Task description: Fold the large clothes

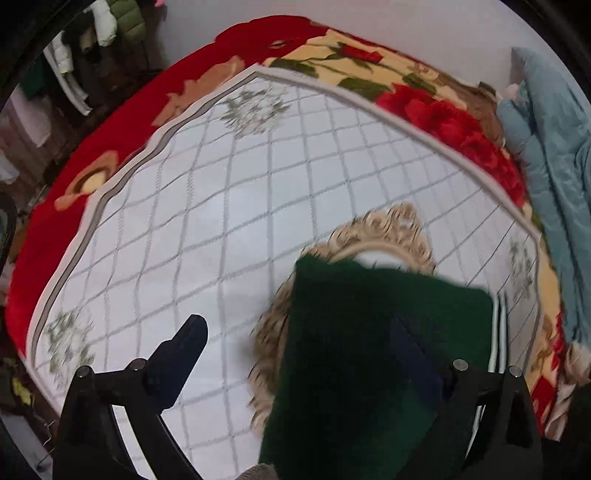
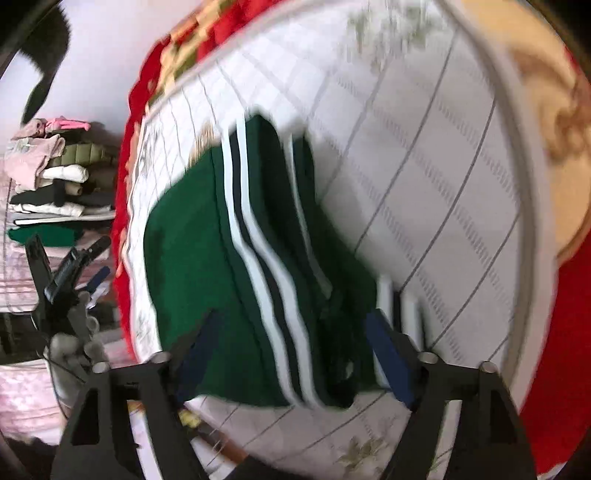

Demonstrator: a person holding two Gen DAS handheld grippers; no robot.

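Observation:
A dark green garment with white and navy side stripes lies folded into a rough rectangle on the white quilt. My right gripper hangs over its near end; the jaws stand apart and the blue pads press on nothing. In the left wrist view the same green garment lies at the lower right, partly over a gold ornamental print. My left gripper is wide open above the quilt's lattice, its right finger over the cloth, its left finger over bare quilt.
A red floral blanket rims the quilt. A bunched blue quilt lies at the bed's far right. A stack of folded clothes stands beside the bed, and coats hang near the wall.

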